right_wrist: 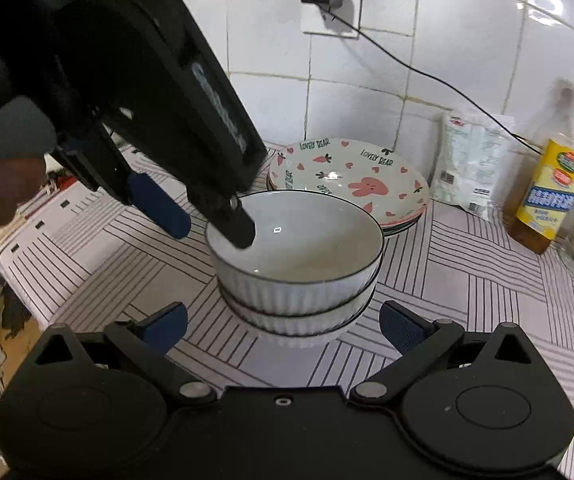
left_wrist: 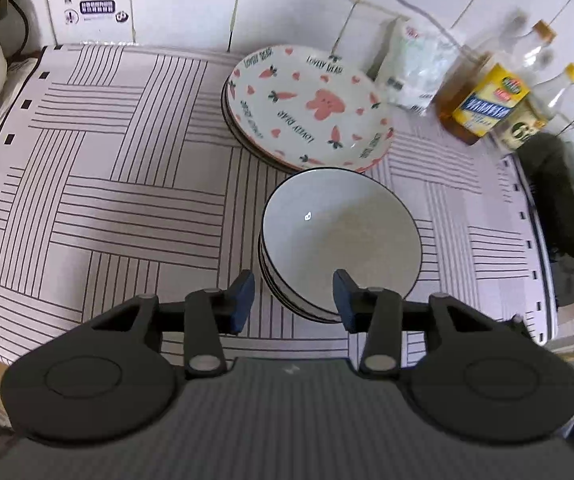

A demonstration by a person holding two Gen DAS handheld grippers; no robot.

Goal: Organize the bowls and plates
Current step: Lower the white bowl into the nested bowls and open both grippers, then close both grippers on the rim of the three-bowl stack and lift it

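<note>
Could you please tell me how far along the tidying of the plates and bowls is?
Apparently done: the carrot-patterned plates are stacked, and the white ribbed black-rimmed bowls are nested. In hand: nothing; the left gripper is open around the top bowl's rim, the right gripper open, empty. Left: possibly just withdrawing.

Left claw (left_wrist: 293, 300) and right claw (right_wrist: 283, 328) both agape

White tiled wall (right_wrist: 467, 40) behind a line-patterned counter mat (left_wrist: 127, 200).
</note>
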